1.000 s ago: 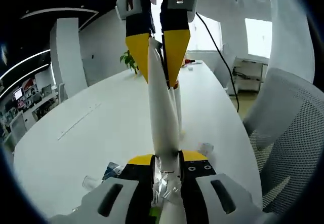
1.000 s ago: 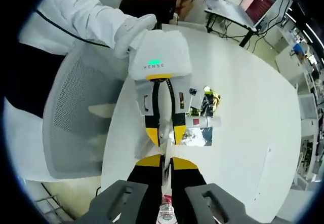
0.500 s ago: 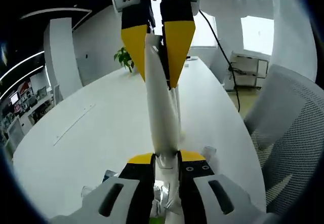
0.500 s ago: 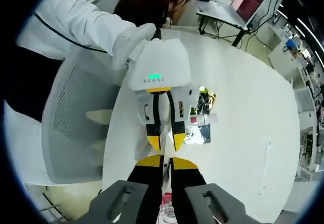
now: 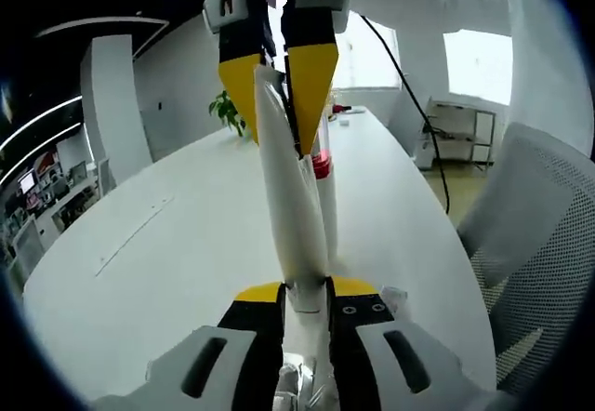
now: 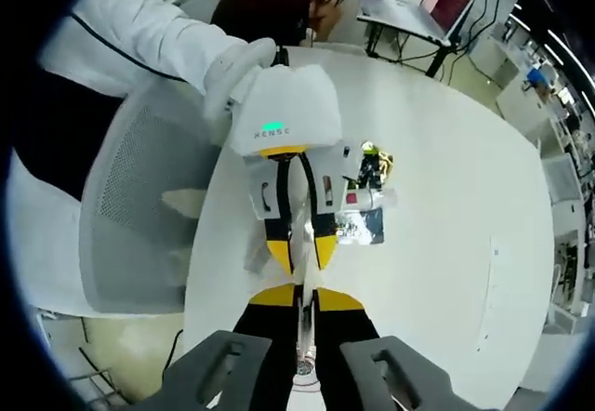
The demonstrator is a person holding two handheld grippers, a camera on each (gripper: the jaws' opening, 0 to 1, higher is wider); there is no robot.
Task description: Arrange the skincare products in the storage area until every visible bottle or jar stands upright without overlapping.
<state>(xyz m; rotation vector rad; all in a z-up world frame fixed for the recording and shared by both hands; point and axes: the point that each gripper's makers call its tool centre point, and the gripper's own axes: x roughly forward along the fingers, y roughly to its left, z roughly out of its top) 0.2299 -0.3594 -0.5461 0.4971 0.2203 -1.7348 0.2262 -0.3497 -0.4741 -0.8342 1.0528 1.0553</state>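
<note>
Long white tube (image 5: 290, 197) up in the air over the table (image 5: 177, 234), pinched at both ends: left gripper (image 5: 302, 290) clamped on one end, right gripper (image 5: 277, 86) clamped on the other. Probably light, soft and a bit slick, so better gripped near the stiff cap end, not mid-body. Other products (image 6: 367, 197) lying clustered on the table below

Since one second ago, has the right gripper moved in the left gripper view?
Yes. The right gripper, shut on the white tube, has drifted left: its tips earlier lay right of the potted plant and now nearly overlap it.
</note>
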